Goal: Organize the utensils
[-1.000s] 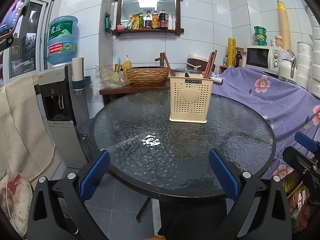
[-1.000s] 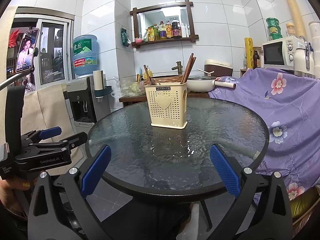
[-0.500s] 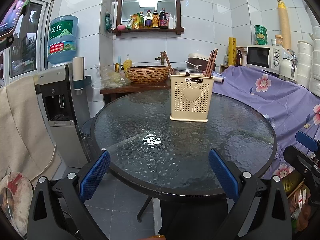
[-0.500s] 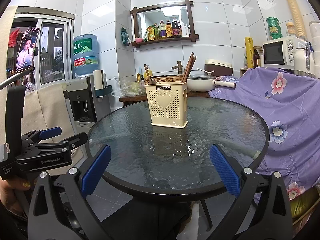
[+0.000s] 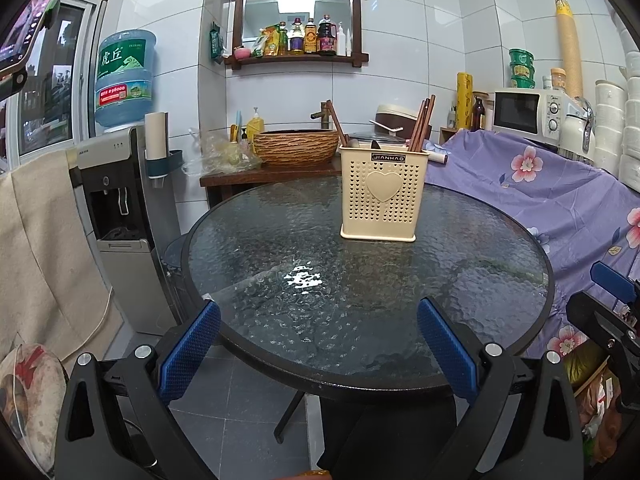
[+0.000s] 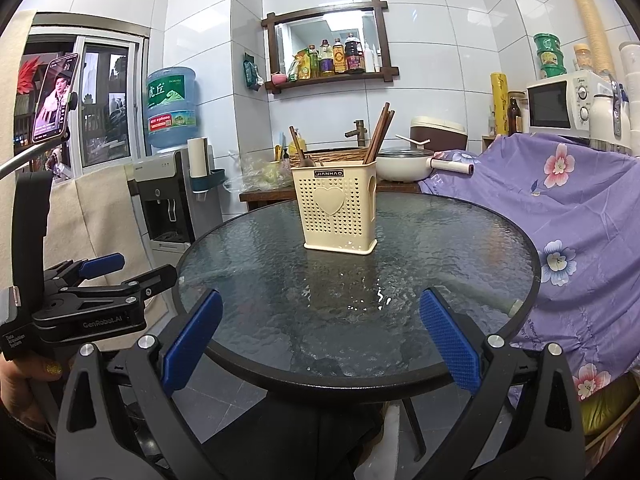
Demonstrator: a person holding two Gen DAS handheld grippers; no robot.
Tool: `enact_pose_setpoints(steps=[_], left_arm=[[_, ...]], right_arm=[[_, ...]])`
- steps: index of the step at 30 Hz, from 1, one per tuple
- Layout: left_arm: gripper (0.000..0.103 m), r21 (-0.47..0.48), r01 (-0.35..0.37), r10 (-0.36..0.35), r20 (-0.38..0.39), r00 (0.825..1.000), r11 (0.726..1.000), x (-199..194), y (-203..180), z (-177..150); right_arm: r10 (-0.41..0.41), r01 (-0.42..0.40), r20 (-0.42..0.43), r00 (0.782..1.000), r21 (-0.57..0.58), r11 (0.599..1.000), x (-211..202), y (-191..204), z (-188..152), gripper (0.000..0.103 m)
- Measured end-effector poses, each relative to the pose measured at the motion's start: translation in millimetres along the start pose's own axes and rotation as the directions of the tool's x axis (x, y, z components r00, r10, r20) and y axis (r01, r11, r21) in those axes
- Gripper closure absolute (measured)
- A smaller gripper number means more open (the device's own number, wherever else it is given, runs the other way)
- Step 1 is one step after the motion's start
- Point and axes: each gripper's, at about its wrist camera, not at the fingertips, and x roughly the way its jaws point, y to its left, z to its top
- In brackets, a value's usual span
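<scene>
**Inspector A:** We record the left gripper (image 5: 318, 344) held low at the near edge of the round glass table (image 5: 460, 280), its blue-padded fingers (image 5: 188, 350) spread wide with nothing between them. Do we agree on the right?

**Inspector B:** We do. The right gripper (image 6: 320, 340) stands the same way: fingers wide apart, empty, poised over the table's near rim. In the right wrist view we also see the left gripper from the side, with a hand (image 6: 24, 384) on its handle at the lower left.

**Inspector A:** On the task's item, we note the cream utensil holder (image 5: 382, 196) standing upright on the table, towards the far side, well apart from both grippers. It is perforated, carries a heart on its front and a dark label reading JIANHAO.

**Inspector B:** Contents: we count a bundle of brown chopsticks (image 6: 380, 132) leaning out of its right part, and a wooden-handled utensil (image 6: 298, 146) leaning out of its left. What kind of utensil, we cannot tell; the head sits inside the holder.

**Inspector A:** The glass around the holder carries only reflections.

**Inspector B:** Surroundings, for the record: a water dispenser (image 5: 120, 200) to the left, a woven basket (image 5: 296, 146) on the wooden side table behind, a microwave (image 5: 528, 114) above a purple floral cloth (image 5: 560, 200) to the right.
</scene>
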Motion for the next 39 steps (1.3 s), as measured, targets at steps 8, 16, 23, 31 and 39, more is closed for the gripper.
enact_pose_setpoints(steps=[8, 16, 23, 31, 39], left_arm=[[0.006, -0.001, 0.000, 0.000, -0.001, 1.000, 1.000, 0.4, 0.5, 0.3], [0.006, 0.000, 0.000, 0.000, -0.001, 1.000, 1.000, 0.3, 0.2, 0.6], [0.006, 0.000, 0.000, 0.000, 0.002, 1.000, 1.000, 0.4, 1.5, -0.3], [0.006, -0.006, -0.004, 0.004, 0.007, 1.000, 1.000, 0.4, 3.7, 0.0], [0.006, 0.003, -0.009, 0.009, 0.000, 1.000, 1.000, 0.7, 3.7, 0.9]], right_arm=[[0.001, -0.001, -0.001, 1.000, 0.000, 1.000, 0.0, -0.2, -0.1, 0.006], [0.001, -0.001, -0.002, 1.000, 0.000, 1.000, -0.6, 0.8, -1.2, 0.006], [0.000, 0.000, -0.001, 1.000, 0.001, 1.000, -0.1, 0.3, -0.3, 0.006], [-0.002, 0.002, -0.003, 1.000, -0.001, 1.000, -0.1, 0.2, -0.7, 0.006], [-0.003, 0.003, -0.007, 1.000, -0.002, 1.000, 1.2, 0.4, -0.3, 0.006]])
